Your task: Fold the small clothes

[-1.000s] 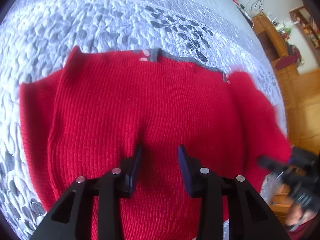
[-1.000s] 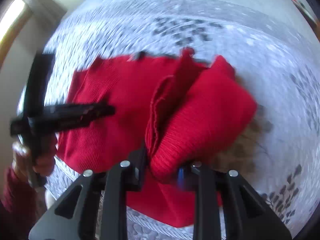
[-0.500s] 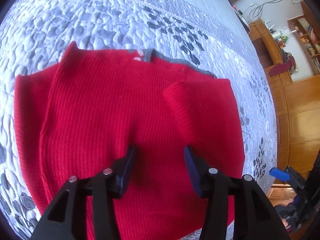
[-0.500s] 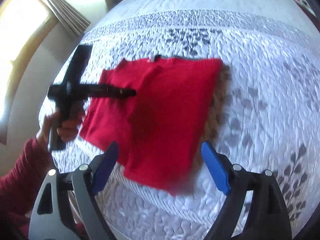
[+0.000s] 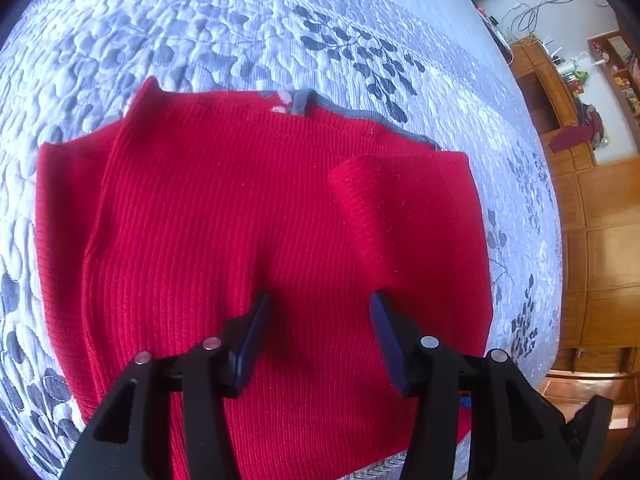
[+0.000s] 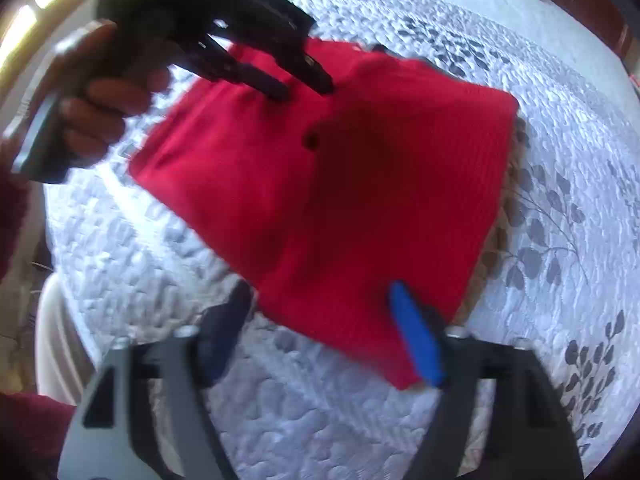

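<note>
Both grippers, left gripper (image 5: 318,312) widening, right gripper (image 6: 320,320) narrowing, hang unclenched over red sweater (image 5: 224,216).

Ribbed knit sweater (image 5: 248,216); quilted, seemingly cotton bedspread (image 5: 200,28).

Bedspread (image 5: 240,32): white quilted cover with grey leaf sprigs, spread across the whole bed
Wooden cabinets (image 5: 592,220): panelled, at the right of the bed
Shelf (image 5: 616,64): cluttered with small items
Cables (image 5: 532,20): trailing along the white wall
</note>
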Action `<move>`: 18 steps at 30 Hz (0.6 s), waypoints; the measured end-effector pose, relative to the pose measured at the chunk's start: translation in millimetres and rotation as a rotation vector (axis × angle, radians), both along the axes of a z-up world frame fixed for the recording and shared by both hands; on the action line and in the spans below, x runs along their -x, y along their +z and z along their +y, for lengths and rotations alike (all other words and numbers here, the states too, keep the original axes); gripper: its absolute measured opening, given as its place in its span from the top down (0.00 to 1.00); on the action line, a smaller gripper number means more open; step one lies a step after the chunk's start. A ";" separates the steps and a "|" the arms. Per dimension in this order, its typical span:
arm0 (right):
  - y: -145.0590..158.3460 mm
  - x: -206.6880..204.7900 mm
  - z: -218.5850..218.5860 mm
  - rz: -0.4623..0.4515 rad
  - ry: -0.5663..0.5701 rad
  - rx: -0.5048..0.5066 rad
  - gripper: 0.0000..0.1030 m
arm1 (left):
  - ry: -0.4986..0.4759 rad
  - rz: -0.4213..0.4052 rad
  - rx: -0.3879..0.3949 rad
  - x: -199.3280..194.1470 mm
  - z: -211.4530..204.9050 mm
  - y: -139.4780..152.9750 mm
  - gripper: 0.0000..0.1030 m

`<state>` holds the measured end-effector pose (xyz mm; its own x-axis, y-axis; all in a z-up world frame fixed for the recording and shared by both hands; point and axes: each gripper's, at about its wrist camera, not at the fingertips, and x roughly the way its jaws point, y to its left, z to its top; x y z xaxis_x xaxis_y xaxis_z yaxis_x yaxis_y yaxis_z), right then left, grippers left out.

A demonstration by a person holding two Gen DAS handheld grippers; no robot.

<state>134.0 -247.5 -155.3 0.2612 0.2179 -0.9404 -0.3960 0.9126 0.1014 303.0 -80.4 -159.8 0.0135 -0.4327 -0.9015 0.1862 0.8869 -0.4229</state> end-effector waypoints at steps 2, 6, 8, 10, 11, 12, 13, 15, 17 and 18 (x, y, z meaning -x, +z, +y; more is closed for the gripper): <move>-6.3 -3.4 -3.1 0.010 -0.009 0.002 0.48 | -0.003 -0.003 -0.001 0.8 -0.7 0.6 0.45; -6.8 -9.9 -17.8 0.032 -0.063 -0.024 0.80 | -0.002 -0.001 0.003 2.1 -1.0 3.3 0.43; -3.2 -15.1 -34.8 0.072 -0.111 -0.136 0.83 | 0.004 0.005 0.017 2.4 -0.3 5.5 0.41; 3.6 -20.3 -56.4 0.110 -0.171 -0.297 0.83 | 0.018 0.028 0.045 1.4 0.8 7.0 0.40; 5.9 -22.9 -65.6 0.126 -0.194 -0.363 0.83 | 0.027 0.036 0.056 0.6 1.5 7.7 0.40; 9.3 -24.9 -75.8 0.138 -0.218 -0.430 0.83 | 0.038 0.046 0.072 -0.8 1.4 8.4 0.40; 12.0 -26.5 -81.2 0.140 -0.232 -0.462 0.83 | 0.046 0.059 0.091 -2.8 -0.2 8.9 0.40; 16.8 -27.9 -88.5 0.133 -0.245 -0.492 0.84 | 0.054 0.088 0.117 -6.3 -6.6 8.1 0.40; 22.1 -26.6 -89.3 0.117 -0.240 -0.507 0.84 | 0.046 0.115 0.132 -7.9 -17.4 5.0 0.40; 24.0 -26.1 -88.9 0.112 -0.237 -0.512 0.84 | 0.038 0.129 0.139 -8.6 -23.9 2.3 0.40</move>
<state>160.1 -336.4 -131.3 0.2634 0.6005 -0.7550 -0.1483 0.7985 0.5834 311.5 -104.2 -157.5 -0.0800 -0.5549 -0.8281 0.0902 0.8233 -0.5604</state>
